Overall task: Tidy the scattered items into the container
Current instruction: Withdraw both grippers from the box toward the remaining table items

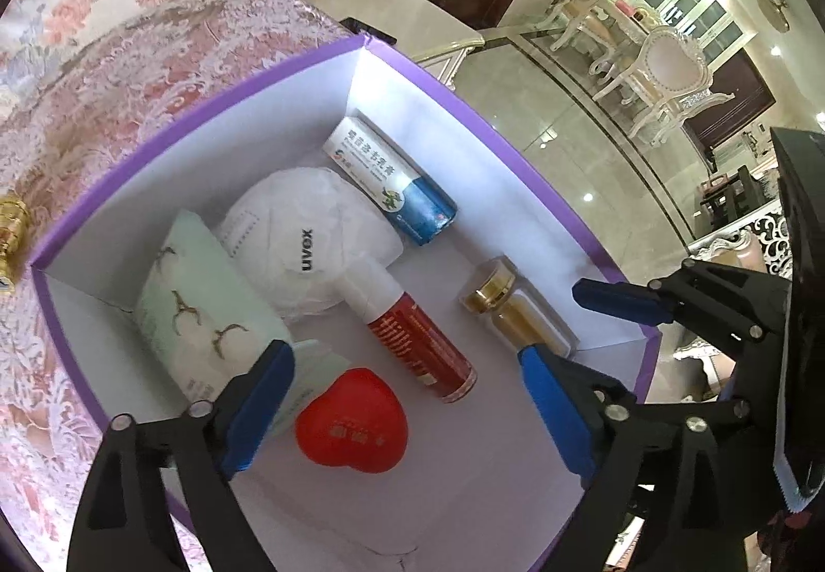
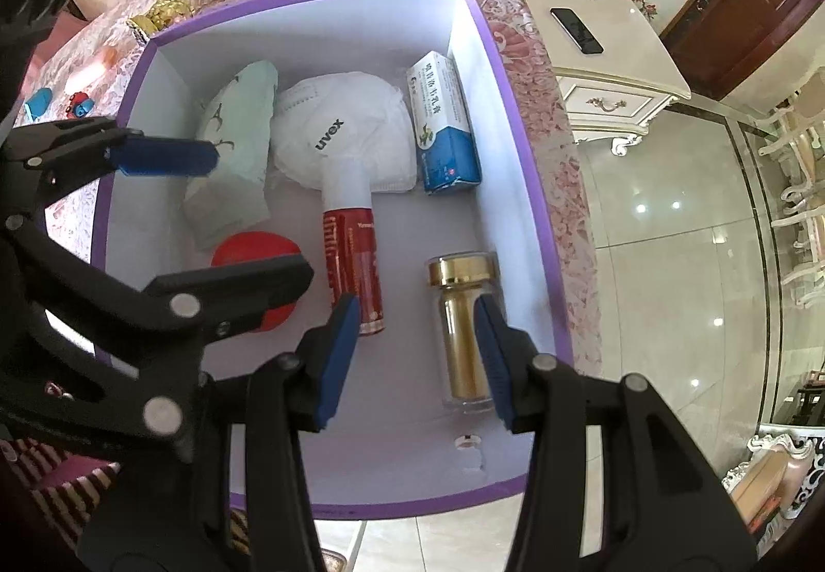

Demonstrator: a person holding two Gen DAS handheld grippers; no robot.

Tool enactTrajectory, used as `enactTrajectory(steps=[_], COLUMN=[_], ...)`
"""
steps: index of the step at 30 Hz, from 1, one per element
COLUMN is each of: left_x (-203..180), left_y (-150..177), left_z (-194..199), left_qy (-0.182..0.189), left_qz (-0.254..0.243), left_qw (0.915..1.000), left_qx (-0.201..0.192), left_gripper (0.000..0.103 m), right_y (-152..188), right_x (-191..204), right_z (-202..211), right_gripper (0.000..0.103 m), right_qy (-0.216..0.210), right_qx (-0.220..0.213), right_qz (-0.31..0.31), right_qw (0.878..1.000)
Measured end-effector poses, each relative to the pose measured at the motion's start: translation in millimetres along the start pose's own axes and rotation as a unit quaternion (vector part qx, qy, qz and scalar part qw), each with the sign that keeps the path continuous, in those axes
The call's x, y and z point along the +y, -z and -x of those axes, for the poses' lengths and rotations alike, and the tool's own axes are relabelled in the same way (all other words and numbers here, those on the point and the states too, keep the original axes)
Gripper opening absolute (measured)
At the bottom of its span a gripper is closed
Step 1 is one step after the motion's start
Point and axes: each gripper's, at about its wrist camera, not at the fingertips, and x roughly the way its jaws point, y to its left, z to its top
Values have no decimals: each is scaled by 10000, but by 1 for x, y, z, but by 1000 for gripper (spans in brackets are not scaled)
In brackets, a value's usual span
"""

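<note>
At inspection, the purple box (image 2: 515, 149) stood on the floral lace-covered surface (image 2: 546, 190), lid off, with six items lying on its white floor. These were a pale green packet (image 2: 237, 144) against the left wall, a white uvex mask (image 2: 345, 133), a white-and-blue carton (image 2: 443, 128) by the right wall, a red spray bottle (image 2: 350, 257) with its white cap touching the mask, a red heart-shaped item (image 1: 353, 422), and a gold-capped bottle (image 2: 464, 329) lying on its side near the right wall.

The left claw (image 1: 407, 412) hung above the heart with its jaws wide apart and nothing between the pads; the heart lay loose on the box floor. The right claw (image 2: 417, 360) stood part open over the near end of the box, clamped on nothing, the gold-capped bottle just beside one finger.

Work remained. Outside the box, on the surface, a gold object (image 2: 160, 12), an orange item (image 2: 98, 64), a small blue item (image 2: 38, 102) and a small red-and-blue item (image 2: 80, 102) still lay scattered. Judged well advanced, not complete.

The box appeared rigid card, purple outside and white within, with ample free floor remaining.
</note>
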Motion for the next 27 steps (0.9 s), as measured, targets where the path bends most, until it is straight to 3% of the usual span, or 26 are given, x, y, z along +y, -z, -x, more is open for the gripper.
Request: enactTrajectory(steps=[1,20,27], left_x=[1,74,118], left_y=[1,34,49], left_z=[2,60,103], left_qy=[-3,139,130], left_qz=[-5,-179,-113], left_qw=[10000,9992,9974], left_qx=[-28,-342,-704], left_gripper=[103,103,103], right_y=[0,-19,-41], right_x=[1,55,85], right_z=[1,23,56], right_gripper=[49,54,55], right_qy=[12,362,436], right_qx=[-2,-44,-599], right_qz=[-7,-540,-996], right_qw=[10000,9979,9923])
